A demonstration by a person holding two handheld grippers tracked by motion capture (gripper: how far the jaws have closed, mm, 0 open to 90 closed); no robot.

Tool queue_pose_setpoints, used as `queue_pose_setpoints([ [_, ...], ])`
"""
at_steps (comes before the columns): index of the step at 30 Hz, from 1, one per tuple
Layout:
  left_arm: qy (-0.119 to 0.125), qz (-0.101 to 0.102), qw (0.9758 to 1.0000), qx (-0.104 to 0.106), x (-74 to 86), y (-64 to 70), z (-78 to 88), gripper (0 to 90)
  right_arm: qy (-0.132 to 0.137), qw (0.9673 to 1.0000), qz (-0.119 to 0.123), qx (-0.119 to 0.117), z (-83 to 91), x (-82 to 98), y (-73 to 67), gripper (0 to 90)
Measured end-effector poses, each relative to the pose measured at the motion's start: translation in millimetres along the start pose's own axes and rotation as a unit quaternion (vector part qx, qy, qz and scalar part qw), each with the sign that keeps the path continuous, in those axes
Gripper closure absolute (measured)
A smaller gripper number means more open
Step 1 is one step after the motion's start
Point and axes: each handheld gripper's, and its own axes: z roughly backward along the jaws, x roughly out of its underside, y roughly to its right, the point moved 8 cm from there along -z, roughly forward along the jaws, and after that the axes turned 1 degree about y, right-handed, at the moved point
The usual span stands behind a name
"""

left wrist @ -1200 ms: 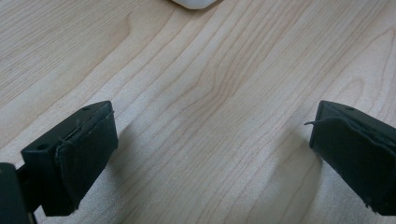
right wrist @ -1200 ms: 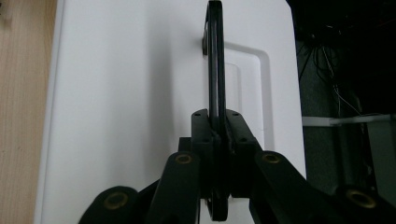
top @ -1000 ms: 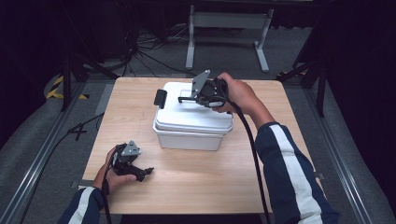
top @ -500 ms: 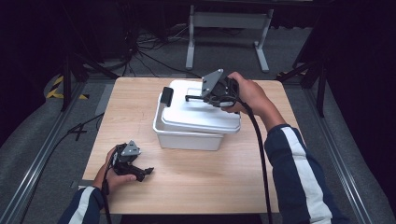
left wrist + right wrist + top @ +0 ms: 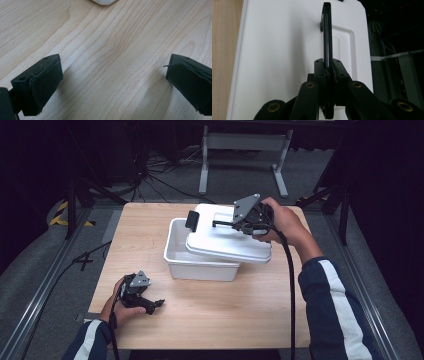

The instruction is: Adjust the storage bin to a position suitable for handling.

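Two claws share the work: the right claw is clenched on the thin black handle of the lid, holding it half off the box, while the left claw rests released on the counter, keeping clear.

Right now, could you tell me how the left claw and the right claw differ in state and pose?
The left claw gapes open, empty; the right claw is shut on the lid handle. Left claw rests low on the table; right claw holds the white lid lifted over the bin. Both are black.
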Motion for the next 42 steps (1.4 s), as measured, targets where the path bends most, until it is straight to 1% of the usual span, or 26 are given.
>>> queue_pose_setpoints([
  [3, 0.002, 0.001, 1.0, -0.002, -0.2, 0.0, -0.4, 1.3, 0.002, 1.0, 0.0, -0.001, 4.8, 8.4, 0.0, 84.5],
  [4, 0.002, 0.001, 1.0, -0.001, -0.2, -0.1, -0.4, 1.3, 0.001, 1.0, -0.006, 0.0, 6.1, 10.3, -0.2, 84.5],
  [6, 0.003, 0.001, 1.0, -0.001, -0.3, 0.1, -0.5, 1.3, 0.002, 0.9999, -0.009, 0.003, 9.4, 14.9, 0.6, 84.5],
  [7, 0.002, 0.0, 1.0, -0.002, -0.2, -0.2, -0.4, 1.3, 0.005, 1.0, -0.007, 0.002, 10.4, 16.2, 0.8, 84.5],
  [8, 0.003, 0.0, 1.0, -0.001, -0.3, -0.1, -0.5, 1.3, 0.004, 0.9999, -0.012, 0.006, 13.7, 20.5, 1.3, 84.5],
  [14, 0.002, 0.001, 1.0, -0.002, -0.2, 0.0, -0.4, 1.3, 0.003, 0.9998, -0.018, 0.008, 20.5, 31.0, 1.5, 84.5],
  [15, 0.003, 0.001, 1.0, -0.001, -0.2, 0.1, -0.5, 1.3, 0.003, 0.9997, -0.023, 0.011, 23.6, 36.0, 2.7, 84.5],
  [17, 0.003, 0.001, 1.0, -0.001, -0.2, 0.2, -0.6, 1.3, 0.005, 0.9997, -0.022, 0.011, 25.8, 40.2, 3.0, 84.5],
  [19, 0.003, 0.001, 1.0, -0.002, -0.2, 0.1, -0.5, 1.3, 0.005, 0.9995, -0.027, 0.014, 27.9, 45.4, 3.4, 84.5],
  [20, 0.003, 0.001, 1.0, -0.001, -0.2, 0.2, -0.5, 1.4, 0.002, 0.9995, -0.031, 0.009, 29.1, 47.8, 2.1, 84.5],
  [21, 0.003, 0.001, 1.0, -0.001, -0.2, 0.2, -0.5, 1.3, 0.002, 0.9995, -0.031, 0.009, 29.1, 47.8, 2.1, 84.5],
  [23, 0.003, 0.0, 1.0, -0.002, -0.4, -0.2, -0.5, 1.3, 0.001, 0.9993, -0.035, 0.016, 31.8, 54.6, 3.2, 84.5],
  [26, 0.004, 0.0, 1.0, -0.002, -0.4, -0.3, -0.6, 1.3, 0.003, 0.9989, -0.043, 0.019, 36.6, 62.7, 3.6, 84.5],
  [27, 0.003, 0.001, 1.0, -0.002, -0.2, 0.1, -0.5, 1.3, 0.005, 0.999, -0.042, 0.017, 37.6, 64.4, 3.5, 84.5],
  [28, 0.003, 0.001, 1.0, -0.002, -0.2, 0.0, -0.4, 1.3, 0.004, 0.9986, -0.047, 0.022, 39.3, 67.1, 3.9, 84.5],
  [30, 0.004, -0.001, 1.0, -0.003, -0.5, -0.4, -0.6, 1.3, 0.005, 0.9987, -0.045, 0.021, 42.4, 72.7, 4.1, 84.4],
  [33, 0.003, 0.0, 1.0, -0.002, -0.2, -0.1, -0.4, 1.3, 0.007, 0.9982, -0.054, 0.025, 46.2, 80.5, 4.2, 84.5],
  [39, 0.003, 0.001, 1.0, -0.002, -0.2, -0.1, -0.5, 1.4, 0.003, 0.9971, -0.069, 0.032, 53.0, 99.2, 3.9, 84.5],
  [40, 0.004, 0.0, 1.0, -0.003, -0.4, -0.3, -0.7, 1.3, 0.002, 0.9966, -0.076, 0.032, 54.4, 105.0, 3.6, 84.4],
  [41, 0.004, 0.0, 1.0, -0.003, -0.4, -0.3, -0.7, 1.3, 0.002, 0.9966, -0.076, 0.032, 54.4, 105.0, 3.6, 84.4],
  [42, 0.004, -0.001, 1.0, -0.002, -0.4, -0.4, -0.6, 1.4, 0.001, 0.9961, -0.082, 0.034, 56.7, 111.4, 3.7, 84.5],
])
